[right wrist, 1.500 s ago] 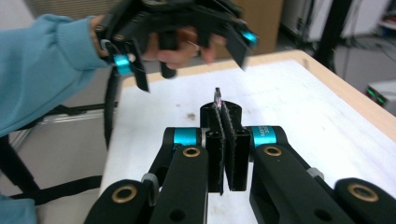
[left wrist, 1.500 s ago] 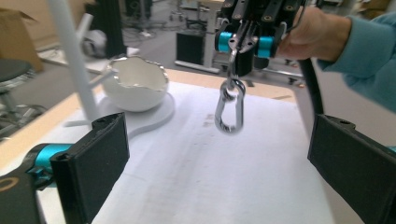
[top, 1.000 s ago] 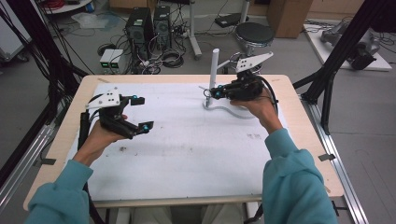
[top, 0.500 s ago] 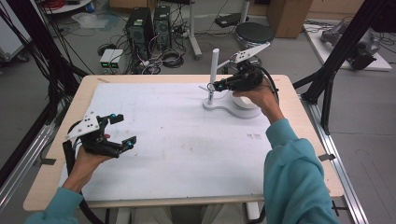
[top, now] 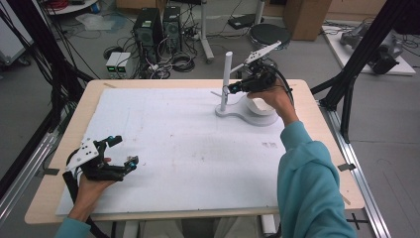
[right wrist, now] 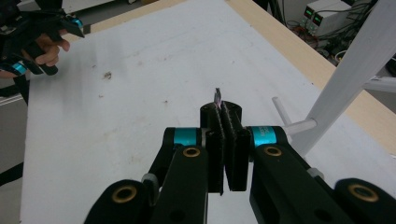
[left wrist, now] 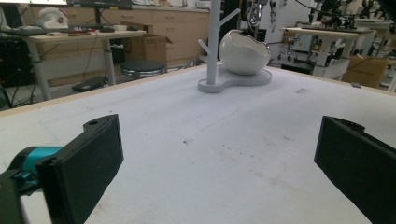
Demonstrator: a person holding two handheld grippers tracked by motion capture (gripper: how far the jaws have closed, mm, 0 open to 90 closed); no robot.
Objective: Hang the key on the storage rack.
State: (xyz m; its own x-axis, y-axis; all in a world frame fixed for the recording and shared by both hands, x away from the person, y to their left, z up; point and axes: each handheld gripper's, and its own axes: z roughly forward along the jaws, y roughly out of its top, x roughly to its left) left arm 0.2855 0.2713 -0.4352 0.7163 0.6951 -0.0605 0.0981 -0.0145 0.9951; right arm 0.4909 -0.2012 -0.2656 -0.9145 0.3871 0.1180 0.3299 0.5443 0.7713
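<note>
A white branched stand (top: 226,74) rises from a flat white base (top: 233,113) at the back right of the table, with a white egg-shaped bowl (top: 257,104) on the same base. My right gripper (top: 229,89) is beside the post at branch height. It is shut on a small thin piece (right wrist: 217,97) whose pinkish tip pokes out past the pads; what it is cannot be told. The post (right wrist: 355,70) and a short branch (right wrist: 299,126) stand just right of it. My left gripper (top: 125,151) hovers open over the front left of the mat (top: 188,148), its jaws wide apart and holding nothing (left wrist: 219,163).
The stand (left wrist: 214,46) and bowl (left wrist: 243,52) lie far ahead in the left gripper view. The wooden table edge (top: 44,198) runs close to the left hand. Computers, cables and a stool stand on the floor behind the table.
My left gripper has pulled back from the middle left toward the table's front left corner. The right gripper has shifted slightly up and back, closer to the stand's post.
</note>
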